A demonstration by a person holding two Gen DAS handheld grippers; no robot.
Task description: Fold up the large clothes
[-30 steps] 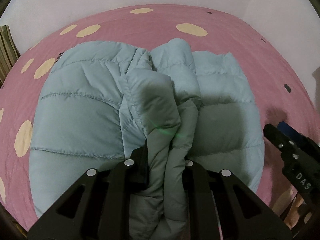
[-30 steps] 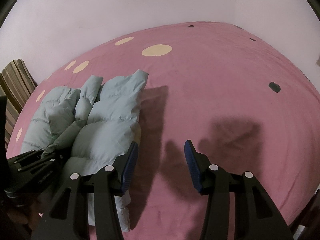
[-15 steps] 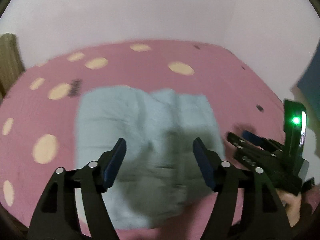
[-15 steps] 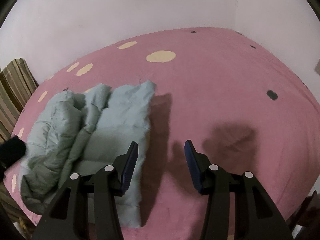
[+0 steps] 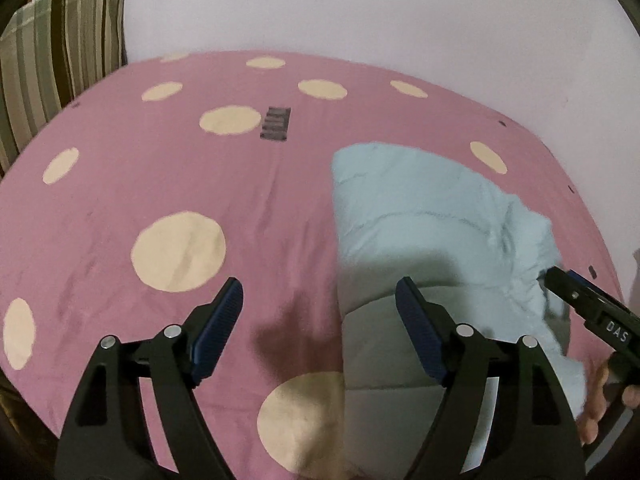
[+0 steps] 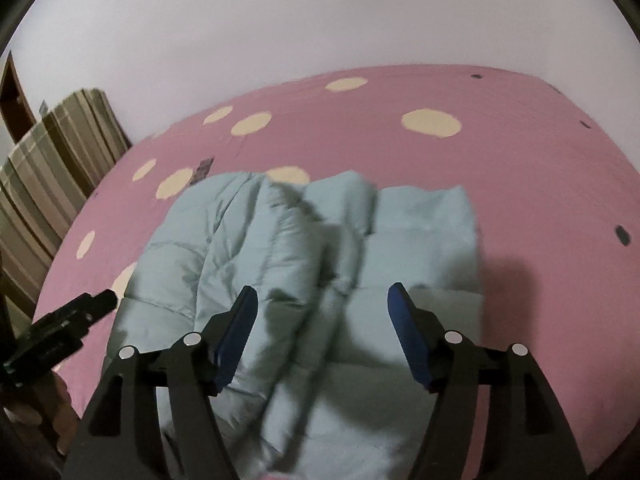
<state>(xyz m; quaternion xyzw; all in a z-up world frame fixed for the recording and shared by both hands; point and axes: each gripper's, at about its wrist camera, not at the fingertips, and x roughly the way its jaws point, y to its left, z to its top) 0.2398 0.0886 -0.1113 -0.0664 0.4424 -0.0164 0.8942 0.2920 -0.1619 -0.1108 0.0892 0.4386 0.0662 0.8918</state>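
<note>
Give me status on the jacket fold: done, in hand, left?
Done: the jacket lies on the bed, its sides folded in over the middle into a bundle. In hand: nothing; the left gripper and right gripper have both just been opening, with no fabric pinched. Left: the centre ridge looks lumpy, so probably a final fold or flattening.

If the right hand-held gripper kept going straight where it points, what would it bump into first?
Most likely the blue puffy jacket. The right hand-held gripper points down at it, its jaws just opened wider with nothing pinched between them, and the jacket's bunched middle fold lies right ahead. How far off is hard to tell.
</note>
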